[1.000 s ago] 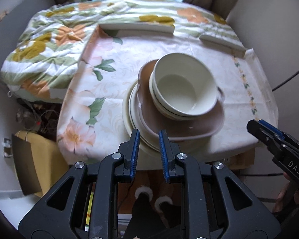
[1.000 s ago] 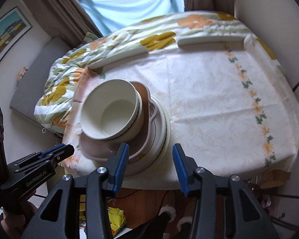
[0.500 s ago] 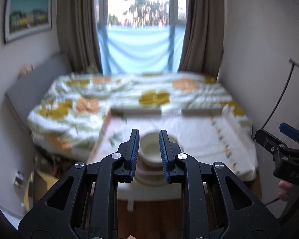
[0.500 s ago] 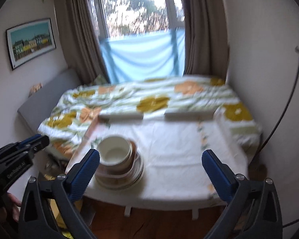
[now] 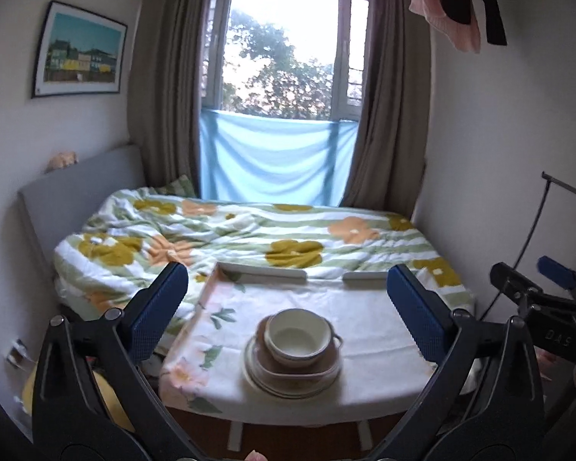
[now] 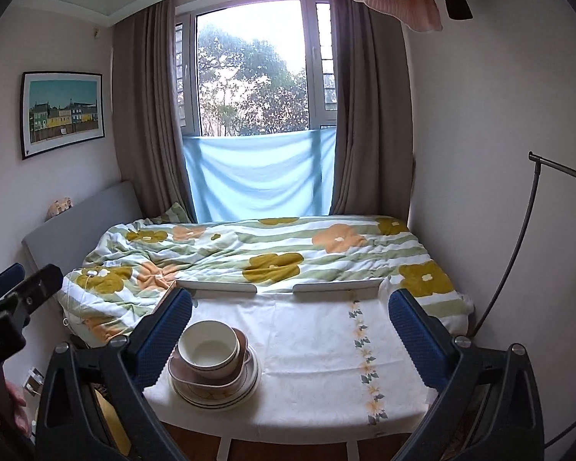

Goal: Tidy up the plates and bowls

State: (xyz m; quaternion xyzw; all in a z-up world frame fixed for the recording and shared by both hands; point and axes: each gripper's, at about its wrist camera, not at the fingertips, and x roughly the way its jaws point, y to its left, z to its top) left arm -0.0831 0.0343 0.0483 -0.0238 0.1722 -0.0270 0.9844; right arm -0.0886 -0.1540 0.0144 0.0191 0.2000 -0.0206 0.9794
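Both grippers have pulled up and back from the stacked dishes; the left gripper (image 5: 288, 303), whose jaws have just been opening, and the right gripper (image 6: 290, 326) gape wide with nothing between them. A cream ceramic bowl (image 6: 208, 347) sits atop a brown plate (image 6: 196, 378) and pale rimmed plates (image 6: 245, 384) on the cloth-covered table (image 6: 326, 338). Judged risk: that stack looks off-centre, so a careless nudge could topple it.

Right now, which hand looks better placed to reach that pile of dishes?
Probably the left gripper: in its view the stack sits centred between its wide-open jaws. In the right gripper's view the stack lies off towards its left finger. Neither is holding or touching anything.
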